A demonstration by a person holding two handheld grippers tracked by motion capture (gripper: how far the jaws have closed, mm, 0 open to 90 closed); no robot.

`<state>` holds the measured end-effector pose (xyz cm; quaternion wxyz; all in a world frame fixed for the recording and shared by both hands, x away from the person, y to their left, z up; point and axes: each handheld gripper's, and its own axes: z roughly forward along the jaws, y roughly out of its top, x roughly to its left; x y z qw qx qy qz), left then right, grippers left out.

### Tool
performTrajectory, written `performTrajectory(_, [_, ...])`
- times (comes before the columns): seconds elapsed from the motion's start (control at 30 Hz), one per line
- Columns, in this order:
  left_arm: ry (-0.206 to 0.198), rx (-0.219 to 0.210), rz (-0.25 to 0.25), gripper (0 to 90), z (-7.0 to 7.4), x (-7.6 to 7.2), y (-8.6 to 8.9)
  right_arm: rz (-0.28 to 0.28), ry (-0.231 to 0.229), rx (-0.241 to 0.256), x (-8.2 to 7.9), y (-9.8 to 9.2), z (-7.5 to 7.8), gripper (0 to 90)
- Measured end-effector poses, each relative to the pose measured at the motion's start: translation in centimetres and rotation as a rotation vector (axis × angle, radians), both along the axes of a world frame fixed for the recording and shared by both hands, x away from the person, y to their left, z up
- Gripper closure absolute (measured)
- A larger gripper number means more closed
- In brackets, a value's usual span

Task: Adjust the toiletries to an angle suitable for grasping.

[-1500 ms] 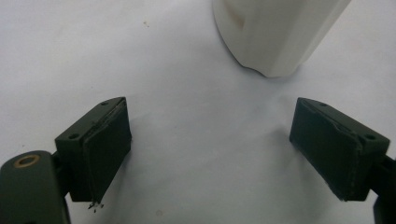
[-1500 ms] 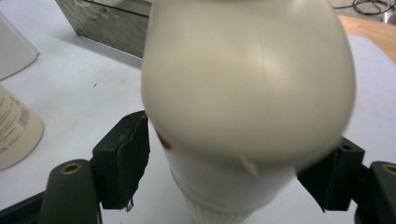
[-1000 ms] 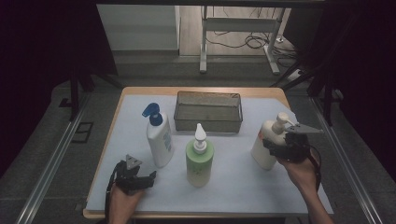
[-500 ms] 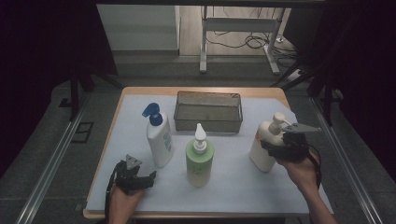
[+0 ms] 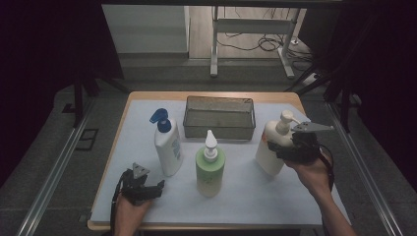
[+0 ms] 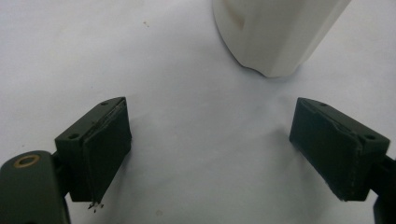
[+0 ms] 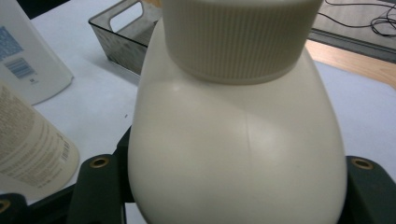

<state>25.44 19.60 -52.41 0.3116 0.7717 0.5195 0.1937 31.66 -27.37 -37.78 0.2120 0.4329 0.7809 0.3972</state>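
**White mat, cream bottle gripped**

White mat (image 5: 147,147) covers the table. At its right edge the right gripper (image 5: 290,147) clamps a cream pump bottle (image 5: 270,147), ribbed collar, tilted. Left gripper (image 5: 147,189) rests agape near the front.

The cream pump bottle (image 7: 238,140) was smooth plastic with a soft sheen; its collar (image 7: 238,42) was finely ribbed. The right gripper (image 5: 295,147) and left gripper (image 6: 224,149) had matt black jaws with brass-coloured inserts. The desk (image 5: 216,96) showed a wood edge under a matt white sheet (image 5: 142,123), possibly paper. The basket (image 5: 219,118) near the far edge looked like dark mesh.
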Motion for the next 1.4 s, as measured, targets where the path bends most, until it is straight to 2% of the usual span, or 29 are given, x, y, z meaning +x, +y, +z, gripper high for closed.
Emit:
performTrajectory(0.23, [0.0, 0.0, 0.0, 12.4, 0.0, 0.0, 0.0, 0.028, 0.017, 0.031, 0.7, 1.2, 1.2, 36.5])
performTrajectory(0.5, [0.002, 0.001, -0.002, 12.4, 0.0, 0.0, 0.0, 0.052, 0.006, 0.011, 1.9, 3.0, 2.2, 36.5])
performTrajectory(0.9, [0.002, 0.001, -0.002, 12.3, 0.0, 0.0, 0.0, 0.079, -0.003, 0.029, 3.3, 5.2, 3.8, 36.6])
performTrajectory(1.4, [0.002, 0.0, -0.002, 12.3, 0.0, 0.0, 0.0, 0.08, -0.02, 0.027, 5.1, 7.6, 5.2, 36.7])
